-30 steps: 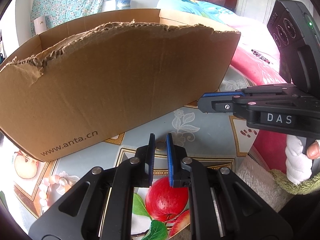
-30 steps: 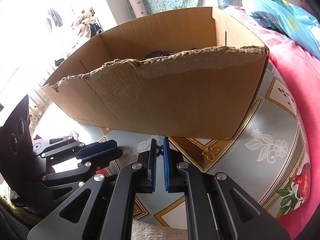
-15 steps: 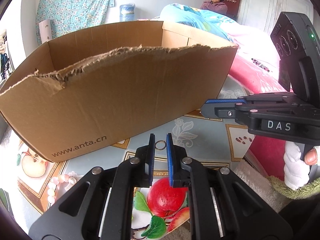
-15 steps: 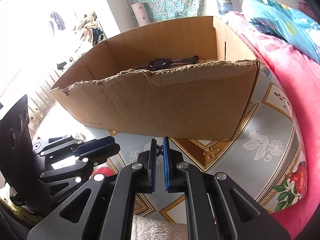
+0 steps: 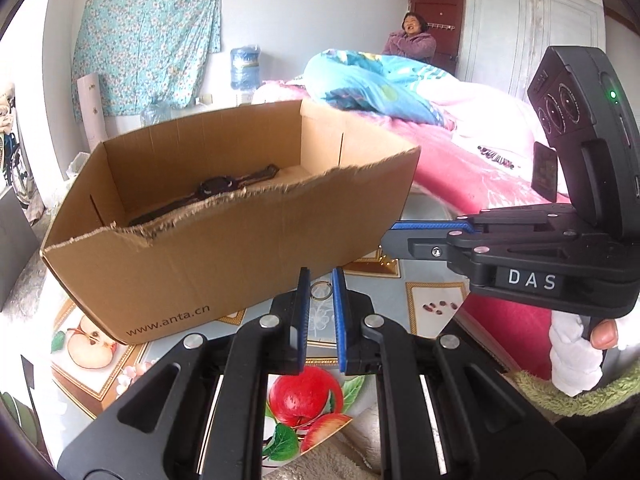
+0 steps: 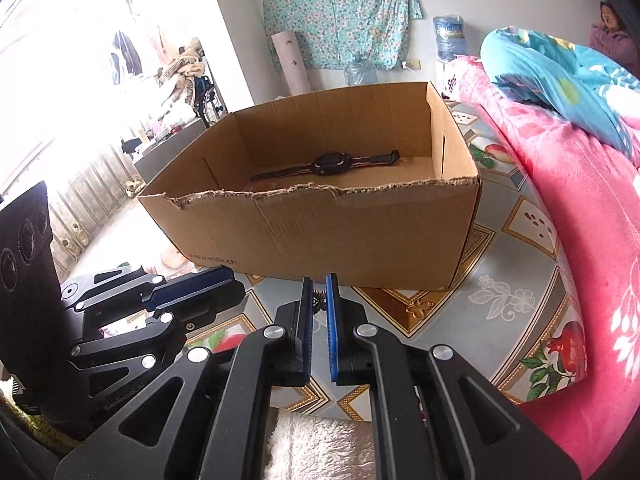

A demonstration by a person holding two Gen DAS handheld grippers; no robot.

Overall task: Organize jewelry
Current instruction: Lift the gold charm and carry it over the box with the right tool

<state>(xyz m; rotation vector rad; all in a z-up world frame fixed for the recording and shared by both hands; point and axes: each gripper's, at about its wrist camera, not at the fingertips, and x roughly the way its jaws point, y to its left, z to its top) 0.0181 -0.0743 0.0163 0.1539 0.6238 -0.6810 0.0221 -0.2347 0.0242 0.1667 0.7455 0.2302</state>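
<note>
An open cardboard box (image 5: 240,248) (image 6: 340,232) with a torn front rim stands on the fruit-print tablecloth (image 6: 520,280). Inside it lies a dark wristwatch (image 5: 216,188) (image 6: 332,162), stretched out flat. My left gripper (image 5: 318,284) hovers in front of the box, shut on a small metal ring (image 5: 320,292) that spans its blue pads. To its right, my right gripper (image 6: 316,292) is level with it and shut on a small dark piece of jewelry (image 6: 316,299) at its tips. Each gripper shows in the other's view: right gripper (image 5: 390,236), left gripper (image 6: 236,284).
Pale pink beads (image 5: 128,376) lie on the cloth left of my left gripper. A bed with a pink cover (image 6: 580,200) and blue quilt runs along the right. A person (image 5: 412,40) sits far back. White fleece (image 6: 320,448) covers the near edge.
Both grippers have risen with their small pieces still pinched. The box now sits lower in view, so its inside and the watch have come into sight.
</note>
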